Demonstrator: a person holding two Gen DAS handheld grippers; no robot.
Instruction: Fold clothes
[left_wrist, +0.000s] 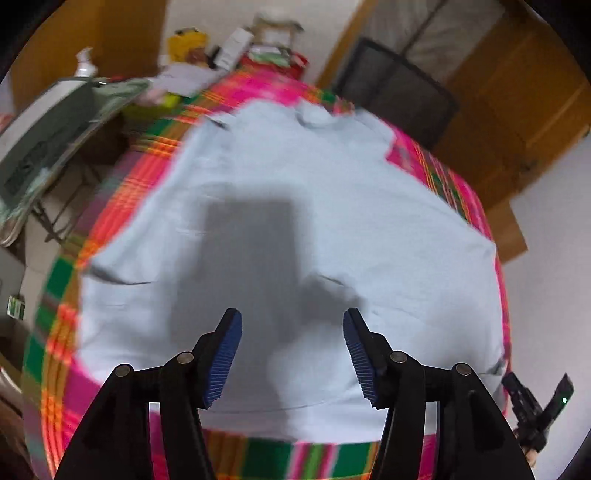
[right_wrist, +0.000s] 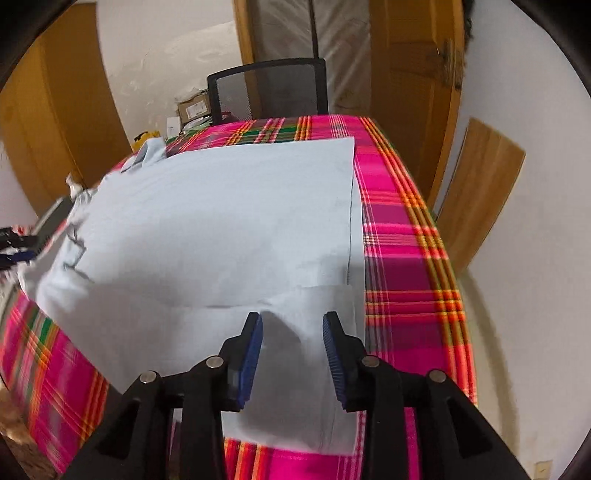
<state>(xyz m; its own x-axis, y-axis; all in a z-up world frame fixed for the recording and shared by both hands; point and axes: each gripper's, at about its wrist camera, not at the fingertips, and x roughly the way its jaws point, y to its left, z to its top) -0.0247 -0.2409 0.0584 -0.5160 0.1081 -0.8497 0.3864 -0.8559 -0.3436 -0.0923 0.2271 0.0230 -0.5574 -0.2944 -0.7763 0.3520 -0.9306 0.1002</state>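
A light blue shirt (left_wrist: 295, 184) lies spread on a table with a pink, green and orange plaid cloth (left_wrist: 59, 332). In the left wrist view my left gripper (left_wrist: 292, 314) hovers open over the shirt's near part, its blue pads apart with nothing between them. It casts a dark shadow on the fabric. In the right wrist view the shirt (right_wrist: 221, 221) shows a straight folded edge on the right and a folded flap near the front. My right gripper (right_wrist: 292, 316) stands open just above that flap, holding nothing. The collar lies at the far left.
A black mesh chair (right_wrist: 269, 88) stands behind the table's far edge. Boxes, a spray bottle (left_wrist: 85, 62) and other clutter crowd the far end. A grey padded board (left_wrist: 44, 147) sits off the left side. A wooden panel (right_wrist: 480, 192) leans on the right wall.
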